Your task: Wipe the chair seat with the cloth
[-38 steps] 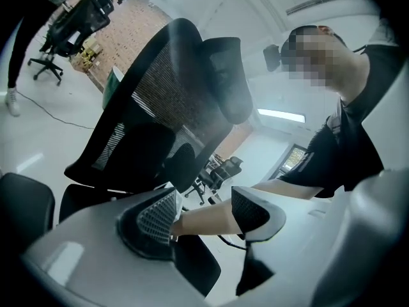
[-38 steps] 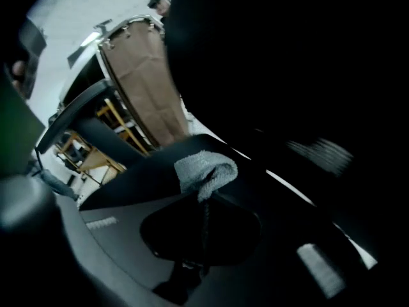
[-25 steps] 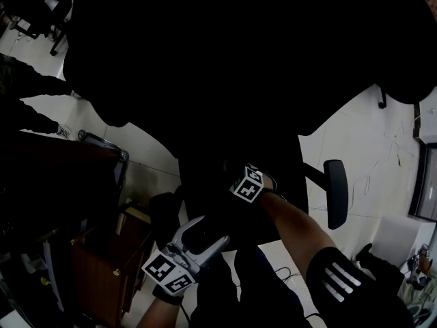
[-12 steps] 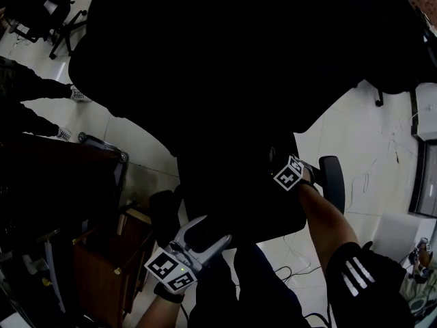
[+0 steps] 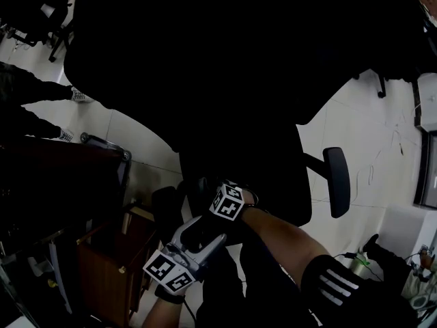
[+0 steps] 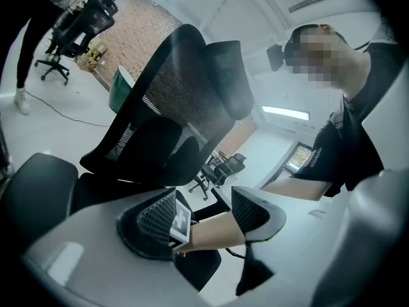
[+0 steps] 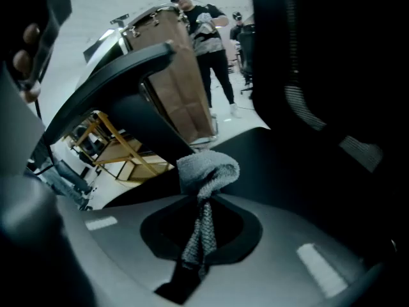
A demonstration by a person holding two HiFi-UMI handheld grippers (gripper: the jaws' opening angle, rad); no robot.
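Half a second ago the marker cube of the right gripper (image 7: 199,232) sat at the right edge of the chair seat (image 5: 259,176), close to the armrest (image 5: 336,182). In the head view that cube (image 5: 229,202) is now lower and further left, at the seat's near edge in the lower centre of the frame. The forearm (image 5: 287,238) has swung round with it. This is near where the cube was a full second ago. The left gripper (image 6: 206,217) has hardly moved and is still at the lower left of centre, just below the right one.

In the right gripper view the jaws are closed tight on the cloth (image 7: 208,171). A thin twisted strip of grey weave runs down between them at the bottom centre of the frame. The rest of the cloth bunches into a wad just past the jaw tips, in the middle of the frame. The wad lies against the dark seat surface, which fills the right half of that view. I cannot tell whether it presses on the seat or only hangs in front of it.

In the left gripper view the jaws stand wide apart and grip nothing. Through the gap between them, the right gripper's cube and the forearm show. The mesh backrest (image 6: 172,101) rises at the upper left of that view.
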